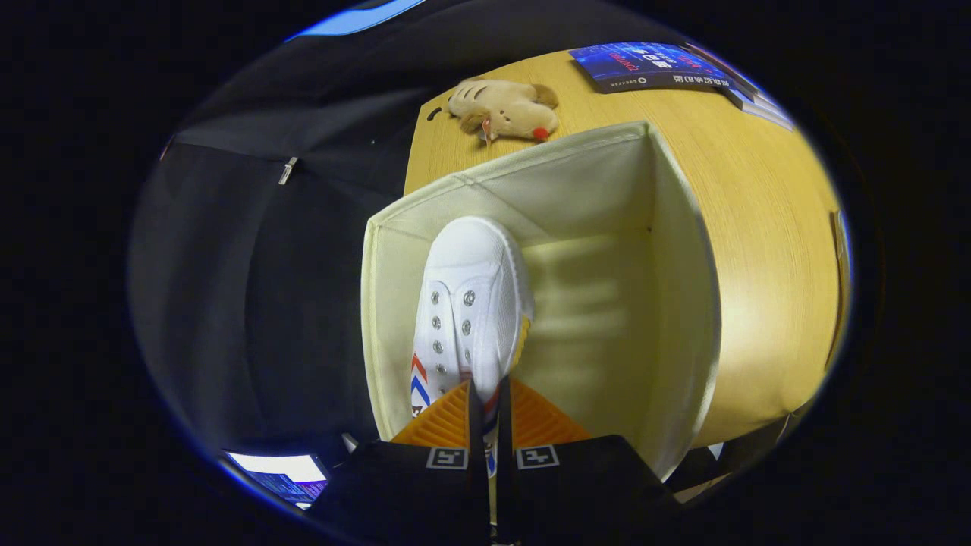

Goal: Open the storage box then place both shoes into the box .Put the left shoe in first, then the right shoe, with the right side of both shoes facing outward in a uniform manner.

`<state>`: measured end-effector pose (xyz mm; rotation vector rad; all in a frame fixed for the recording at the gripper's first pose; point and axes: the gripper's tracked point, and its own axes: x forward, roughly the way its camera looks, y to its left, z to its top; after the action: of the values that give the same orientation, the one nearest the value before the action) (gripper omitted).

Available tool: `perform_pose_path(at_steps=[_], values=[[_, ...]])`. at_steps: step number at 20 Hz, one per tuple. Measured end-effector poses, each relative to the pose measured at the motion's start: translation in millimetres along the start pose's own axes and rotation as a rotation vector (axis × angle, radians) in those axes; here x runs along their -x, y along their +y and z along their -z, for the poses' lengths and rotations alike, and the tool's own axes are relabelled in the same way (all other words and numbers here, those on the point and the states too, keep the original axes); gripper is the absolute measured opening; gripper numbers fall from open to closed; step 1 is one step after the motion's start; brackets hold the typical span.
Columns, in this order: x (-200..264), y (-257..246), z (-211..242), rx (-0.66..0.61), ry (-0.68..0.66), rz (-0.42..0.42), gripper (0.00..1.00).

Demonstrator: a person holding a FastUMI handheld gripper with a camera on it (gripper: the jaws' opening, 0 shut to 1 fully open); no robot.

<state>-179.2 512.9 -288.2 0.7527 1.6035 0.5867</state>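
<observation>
While our gripper [483, 409] clamps the shoe [470, 303], we hang inside the box [683, 303].
Shoe hugs the box's left wall; open floor right.

White shoe [470, 303] inside open storage box [675, 303]

Shoe [472, 303]: matt white canvas, metal eyelets. Box [675, 303]: cream woven cloth, matt. Tabletop [758, 189]: smooth wood grain. Toy [507, 108]: plush. Tool [483, 413], closed on the shoe: ribbed pads [440, 425].
</observation>
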Motion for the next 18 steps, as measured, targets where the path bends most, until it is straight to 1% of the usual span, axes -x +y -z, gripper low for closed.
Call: perform_pose_path(at_steps=[2, 4, 6, 8, 9, 11, 14, 16, 18], values=[[-3, -7, 3, 0.009, 0.005, 0.024, 0.08], [-2, 0, 0, 0.012, -0.017, -0.008, 0.29], [1, 14, -3, 0.04, -0.026, -0.059, 0.65], [9, 20, -6, 0.072, -0.041, -0.083, 0.92], [13, 22, -8, 0.091, -0.053, -0.093, 0.97], [28, 21, -15, 0.124, -0.089, -0.11, 0.97], [65, 20, -33, 0.18, -0.156, -0.162, 0.97], [95, 9, -51, 0.206, -0.219, -0.182, 0.97], [127, -14, -68, 0.219, -0.275, -0.182, 0.96]])
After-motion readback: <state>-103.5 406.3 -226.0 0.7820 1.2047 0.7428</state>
